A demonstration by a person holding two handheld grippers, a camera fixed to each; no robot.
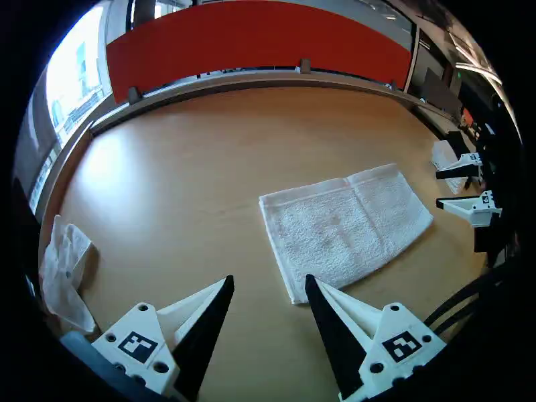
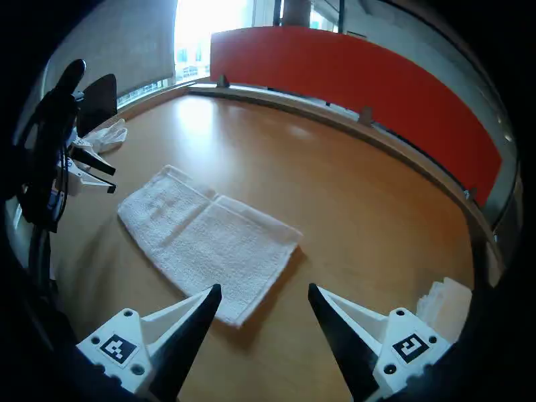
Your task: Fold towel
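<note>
While my left gripper (image 1: 269, 278) and right gripper (image 2: 264, 287) hung spread and empty, the white towel (image 1: 345, 224) lay flat on the table (image 1: 201, 161) between them, seemingly folded once, soft and limp, best pinched, I judged, at a near corner.

One towel (image 1: 345, 224), white, flat. One table (image 1: 201, 167), wooden. Two grippers: left gripper (image 1: 268, 281) and right gripper (image 2: 264, 287), two fingers (image 1: 208, 315) each, four fingers in all. Each gripper also appears small in the other's view; same two, not extras. Square black-and-white markers (image 1: 137, 346): two per gripper, four total. Two other white cloths: one crumpled cloth (image 1: 63, 268) at the table's left edge, one flatter cloth (image 2: 445, 301) at its right edge. One red divider (image 1: 268, 40) along the far edge. Three brackets hold it; middle bracket (image 1: 305, 65) is clearest. One black chair (image 2: 97, 100) beyond the left edge.
</note>
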